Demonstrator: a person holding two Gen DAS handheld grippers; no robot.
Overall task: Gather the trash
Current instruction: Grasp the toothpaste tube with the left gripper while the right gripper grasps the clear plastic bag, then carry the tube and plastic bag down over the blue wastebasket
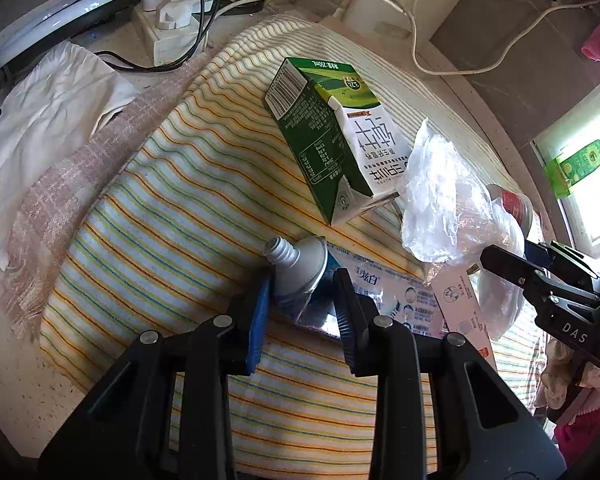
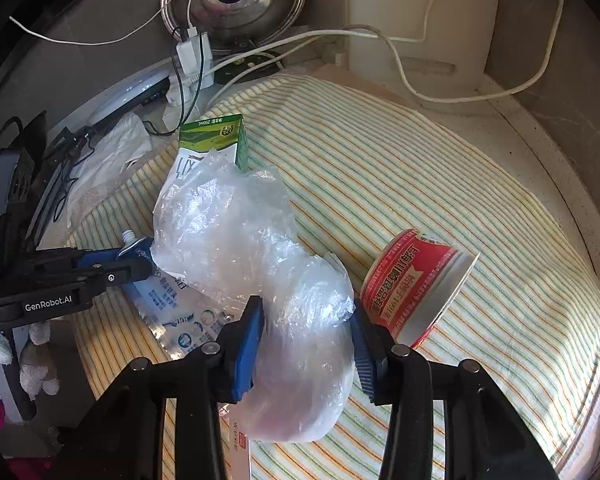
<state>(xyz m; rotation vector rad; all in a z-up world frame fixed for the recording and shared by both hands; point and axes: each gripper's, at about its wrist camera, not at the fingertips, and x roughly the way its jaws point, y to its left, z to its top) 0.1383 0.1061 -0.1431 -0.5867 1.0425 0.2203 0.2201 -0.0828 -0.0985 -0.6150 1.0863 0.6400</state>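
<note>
- Left wrist: we find the left gripper [image 1: 302, 294] clenched on the toothpaste tube [image 1: 300, 266], lying on the striped cloth [image 1: 160, 208], near of the milk carton [image 1: 328, 136].
- Right wrist: we find the right gripper [image 2: 306, 340] grasping the crumpled plastic bag [image 2: 256, 264], left of the red cup [image 2: 414, 284].

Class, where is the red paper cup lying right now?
In the right wrist view, the red paper cup lies on its side on the striped cloth, right of the crumpled plastic bag.
</note>
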